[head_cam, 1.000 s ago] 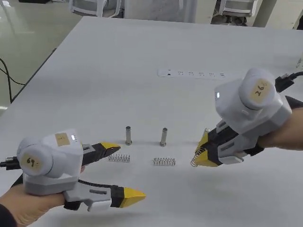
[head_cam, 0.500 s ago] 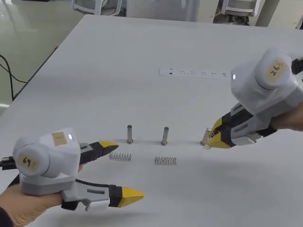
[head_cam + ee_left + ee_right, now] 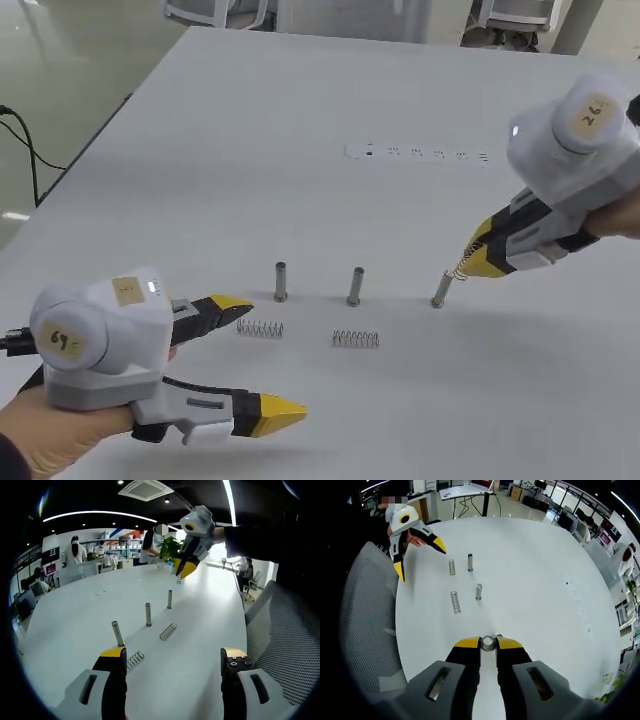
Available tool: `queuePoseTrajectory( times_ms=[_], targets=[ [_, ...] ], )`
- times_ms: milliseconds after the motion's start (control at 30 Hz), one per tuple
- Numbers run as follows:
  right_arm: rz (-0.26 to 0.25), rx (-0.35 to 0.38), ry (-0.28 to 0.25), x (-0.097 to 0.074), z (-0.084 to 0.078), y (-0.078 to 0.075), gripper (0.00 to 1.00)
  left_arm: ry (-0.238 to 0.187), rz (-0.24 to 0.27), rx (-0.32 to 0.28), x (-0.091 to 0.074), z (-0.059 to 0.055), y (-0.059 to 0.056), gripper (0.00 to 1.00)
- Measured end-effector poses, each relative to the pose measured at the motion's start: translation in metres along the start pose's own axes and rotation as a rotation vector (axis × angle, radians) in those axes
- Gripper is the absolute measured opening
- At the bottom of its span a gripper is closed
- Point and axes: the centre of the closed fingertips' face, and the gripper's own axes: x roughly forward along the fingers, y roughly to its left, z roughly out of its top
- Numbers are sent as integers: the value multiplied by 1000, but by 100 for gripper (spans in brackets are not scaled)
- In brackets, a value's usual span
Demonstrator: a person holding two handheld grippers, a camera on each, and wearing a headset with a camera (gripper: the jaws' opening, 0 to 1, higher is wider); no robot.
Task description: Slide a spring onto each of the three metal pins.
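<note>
Head view: I look forward and down over the table (image 3: pixel 250 130).
Left gripper view: low, along the pins (image 3: pixel 148 614).
Right gripper view: higher, looking down.
Shared: the pins.

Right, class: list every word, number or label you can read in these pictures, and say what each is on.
"26": round sticker on the right gripper, which holds a spring.
"69": round label on the left gripper.
Square tag on the left gripper: too small to read.
Markings on the power strip: too small to read.
</note>
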Motion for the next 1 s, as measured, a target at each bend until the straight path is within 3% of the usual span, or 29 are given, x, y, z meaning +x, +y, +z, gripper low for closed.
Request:
queuePoseTrajectory(
  times_ms=[500, 1000],
  targets=[
    [-2, 34, 16, 19, -9, -17, 13, 1, 8, -3, -3, 0, 0, 75],
    [16, 49, 22, 25, -10, -18, 13, 1, 27, -15, -7, -2, 8, 76]
  ],
)
